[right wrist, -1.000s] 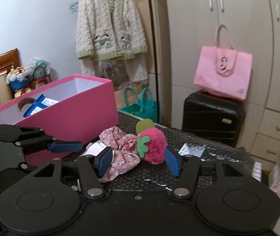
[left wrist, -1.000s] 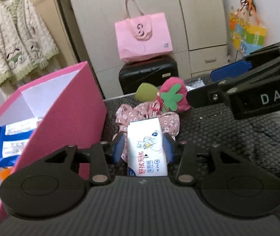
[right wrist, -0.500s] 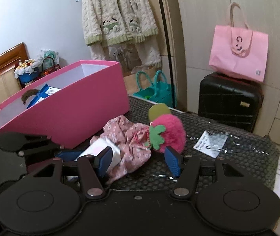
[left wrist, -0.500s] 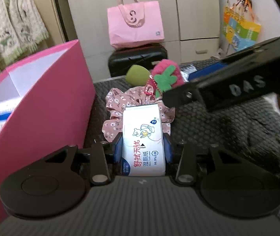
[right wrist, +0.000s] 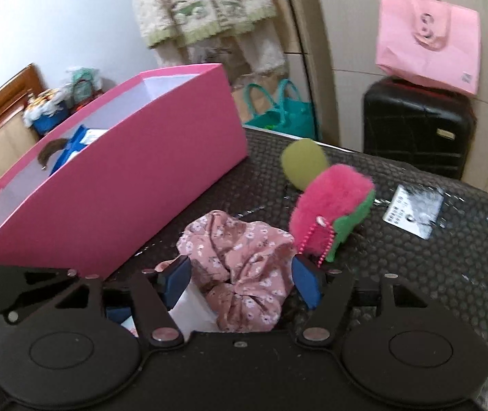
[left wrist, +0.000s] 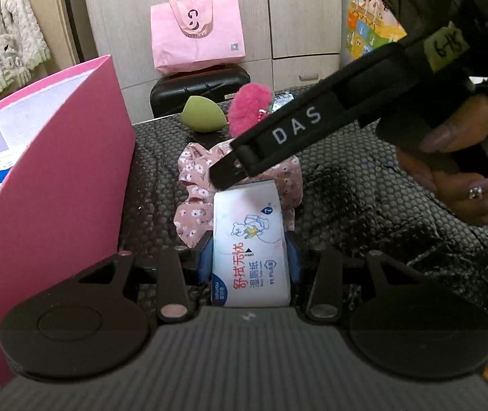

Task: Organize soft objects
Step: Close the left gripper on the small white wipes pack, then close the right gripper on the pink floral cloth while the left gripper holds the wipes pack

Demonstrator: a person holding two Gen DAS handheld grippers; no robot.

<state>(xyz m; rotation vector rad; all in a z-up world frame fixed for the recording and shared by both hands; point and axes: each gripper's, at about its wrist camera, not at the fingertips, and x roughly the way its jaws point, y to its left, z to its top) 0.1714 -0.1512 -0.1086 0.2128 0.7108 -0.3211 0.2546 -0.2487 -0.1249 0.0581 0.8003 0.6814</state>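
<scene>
My left gripper (left wrist: 249, 257) is shut on a white wet-wipes pack (left wrist: 249, 243) low over the dark table. A pink floral scrunchie (left wrist: 192, 185) lies just beyond the pack. My right gripper (right wrist: 240, 274) is open, its blue pads on either side of the scrunchie (right wrist: 244, 260); its arm (left wrist: 295, 130) crosses the left wrist view above the scrunchie. A pink plush strawberry (right wrist: 329, 202) and a green sponge (right wrist: 304, 164) lie further back. The pink box (right wrist: 124, 185) stands at the left with blue packs inside.
A small white card (right wrist: 411, 212) lies on the bubble-textured table cover (right wrist: 449, 274) at the right. Behind the table are a black suitcase (right wrist: 418, 130), a pink tote bag (right wrist: 428, 54) and a teal bag (right wrist: 281, 113).
The right gripper has moved forward and down so that its open pads now flank the scrunchie. The left gripper has lowered with the wipes pack still held.
</scene>
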